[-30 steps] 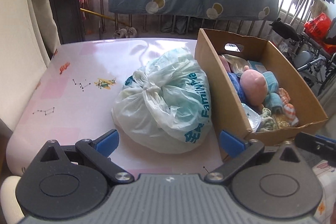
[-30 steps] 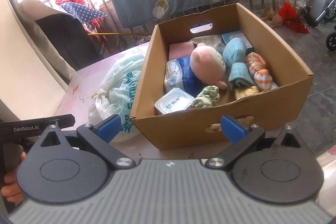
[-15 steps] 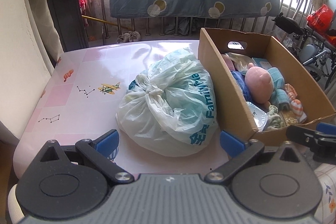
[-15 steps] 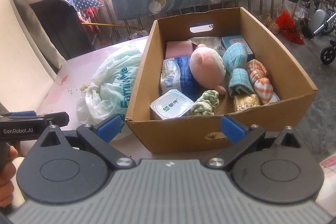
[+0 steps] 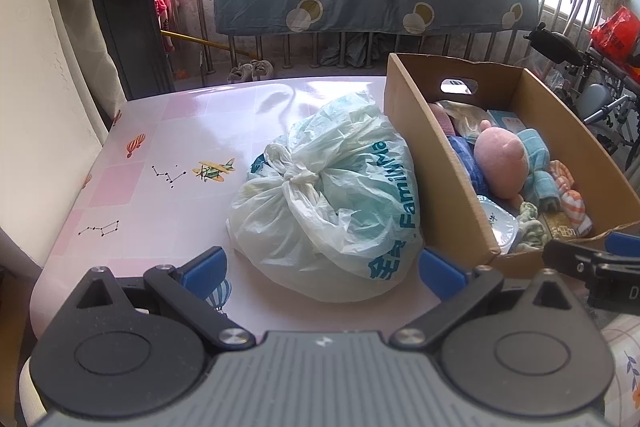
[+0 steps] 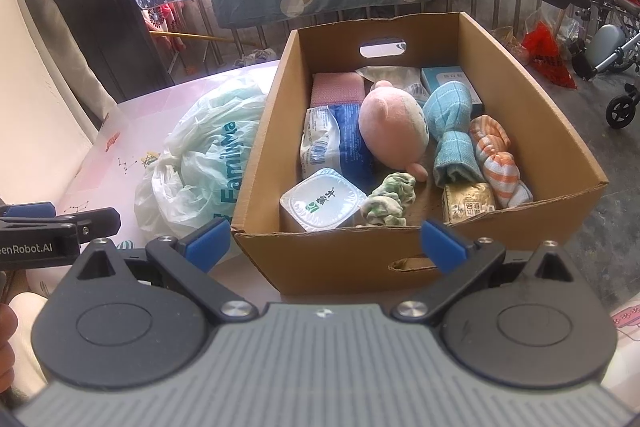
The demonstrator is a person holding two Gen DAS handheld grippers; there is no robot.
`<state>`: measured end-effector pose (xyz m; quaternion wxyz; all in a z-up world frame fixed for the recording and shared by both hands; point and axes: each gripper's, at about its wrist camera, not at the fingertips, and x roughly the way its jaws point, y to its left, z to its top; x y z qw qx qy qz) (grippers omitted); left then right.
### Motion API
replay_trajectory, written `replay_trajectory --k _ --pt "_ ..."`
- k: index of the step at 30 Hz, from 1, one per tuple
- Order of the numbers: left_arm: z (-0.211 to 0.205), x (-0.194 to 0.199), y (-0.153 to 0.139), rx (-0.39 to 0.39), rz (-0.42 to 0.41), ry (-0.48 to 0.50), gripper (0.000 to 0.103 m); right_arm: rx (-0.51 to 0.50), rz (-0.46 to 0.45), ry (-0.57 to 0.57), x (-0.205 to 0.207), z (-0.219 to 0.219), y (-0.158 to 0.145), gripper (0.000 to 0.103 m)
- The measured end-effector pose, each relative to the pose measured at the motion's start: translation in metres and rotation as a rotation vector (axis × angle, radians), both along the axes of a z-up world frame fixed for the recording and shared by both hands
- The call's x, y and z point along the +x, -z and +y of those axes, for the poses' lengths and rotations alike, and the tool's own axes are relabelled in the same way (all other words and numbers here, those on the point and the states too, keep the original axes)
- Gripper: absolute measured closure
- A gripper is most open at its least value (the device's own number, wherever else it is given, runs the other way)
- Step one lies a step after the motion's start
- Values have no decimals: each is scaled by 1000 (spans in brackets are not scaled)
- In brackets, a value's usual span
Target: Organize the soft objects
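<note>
Table (image 5: 168, 131): pink and glossy; it bears the box and the bag, side by side.
Box (image 6: 528, 131): stiff cardboard on the table's right side, with cut-out handles at both ends; probably best carried by those.
Bag (image 5: 336, 195): tied plastic sack touching the box's left wall; looks light, slippery and crinkly. The knot (image 5: 298, 177) on top seems the surest hold.
Pink plush (image 6: 394, 129): in the middle of the box, soft and squashy; any pinch should hold.
Blue cloth roll (image 6: 450, 135): beside the plush; limp, so grip mid-roll.
Striped cloth (image 6: 498, 159): by the right wall, similar.
Green scrunchie (image 6: 386, 201): near the front wall, tiny and light.
Left gripper (image 5: 322, 267): jaws spread wide, empty, facing the bag.
Right gripper (image 6: 324, 241): jaws spread wide, empty, before the box.
</note>
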<state>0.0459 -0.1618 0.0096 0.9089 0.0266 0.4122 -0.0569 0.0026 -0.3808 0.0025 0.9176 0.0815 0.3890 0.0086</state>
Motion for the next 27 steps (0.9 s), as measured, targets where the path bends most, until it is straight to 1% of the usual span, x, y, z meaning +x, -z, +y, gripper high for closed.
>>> replay_trajectory --k 27 --pt "0 0 1 0 0 6 0 -4 14 -12 3 1 2 1"
